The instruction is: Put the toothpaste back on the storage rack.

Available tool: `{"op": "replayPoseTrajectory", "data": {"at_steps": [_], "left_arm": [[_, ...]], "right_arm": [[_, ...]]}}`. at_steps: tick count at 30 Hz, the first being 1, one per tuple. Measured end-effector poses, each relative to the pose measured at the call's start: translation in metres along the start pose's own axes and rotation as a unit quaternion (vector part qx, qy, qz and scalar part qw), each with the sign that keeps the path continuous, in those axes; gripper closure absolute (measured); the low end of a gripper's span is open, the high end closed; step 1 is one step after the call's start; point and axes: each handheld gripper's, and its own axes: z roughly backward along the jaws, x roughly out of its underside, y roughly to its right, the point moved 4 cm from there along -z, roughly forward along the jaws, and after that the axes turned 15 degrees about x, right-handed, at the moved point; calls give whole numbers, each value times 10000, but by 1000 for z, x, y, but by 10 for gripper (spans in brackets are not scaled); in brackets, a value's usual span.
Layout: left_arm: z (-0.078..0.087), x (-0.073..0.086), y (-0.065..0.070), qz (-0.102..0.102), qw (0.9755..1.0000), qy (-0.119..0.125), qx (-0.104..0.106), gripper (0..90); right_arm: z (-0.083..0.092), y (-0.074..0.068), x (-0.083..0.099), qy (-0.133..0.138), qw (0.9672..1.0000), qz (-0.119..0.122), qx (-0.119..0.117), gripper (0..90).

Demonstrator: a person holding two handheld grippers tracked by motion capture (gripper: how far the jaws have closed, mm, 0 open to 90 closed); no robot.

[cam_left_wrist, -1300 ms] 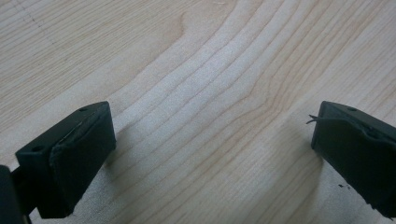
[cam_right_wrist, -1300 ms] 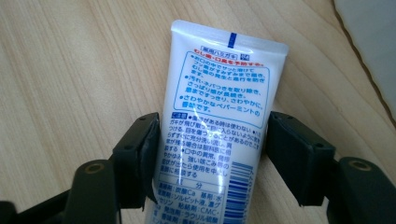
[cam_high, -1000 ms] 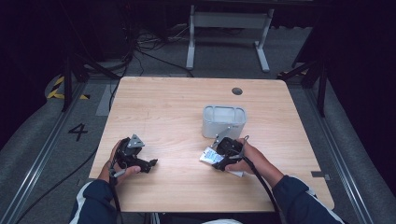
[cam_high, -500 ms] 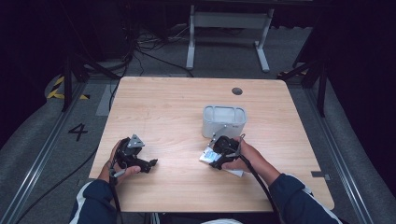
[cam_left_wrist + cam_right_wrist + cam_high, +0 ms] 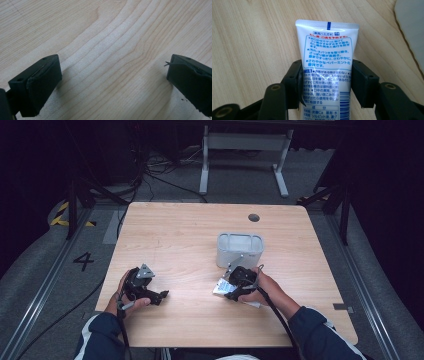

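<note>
A white toothpaste tube (image 5: 327,50) with blue and red print lies flat on the wooden table (image 5: 175,235). Its crimped end points away from the camera in the right gripper view. My right gripper (image 5: 326,75) has just been closing its jaws, and the pads now press on both long sides of the tube. In the high view that gripper (image 5: 228,292) sits right of centre with the tube (image 5: 221,286) sticking out to its left. My left gripper (image 5: 162,296) rests at the front left. Its jaws (image 5: 113,75) stand wide open over bare wood.
A pale grey open box (image 5: 240,249) stands just beyond the right gripper; its wall (image 5: 412,30) edges into the right gripper view. A round cable hole (image 5: 254,217) lies near the table's far edge. Dark floor and stands surround the table.
</note>
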Motion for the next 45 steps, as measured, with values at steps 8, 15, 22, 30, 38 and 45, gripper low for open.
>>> {"op": "replayPoseTrajectory", "data": {"at_steps": [8, 15, 22, 30, 38, 45], "left_arm": [[0, 0, 0, -16, 10000, -1, -12, 1], [0, 0, 0, -15, 10000, -4, -13, 1], [0, 0, 0, -15, 10000, -9, -17, 1], [0, 0, 0, -22, 10000, -1, -11, 1], [0, 0, 0, -14, 10000, 2, -10, 1], [0, 0, 0, -4, 10000, 0, -1, 1]], "right_arm": [[5, 0, 1, 61, 10000, 74, -3, 574], [10, 1, 3, 124, 9998, 118, -53, 619], [15, 3, 4, 220, 9997, 76, -77, 635], [29, 9, 8, 421, 9991, -40, -97, 644], [44, 15, 12, 685, 9976, -62, -82, 649], [56, 19, 16, 893, 9958, -184, -76, 653]]}}
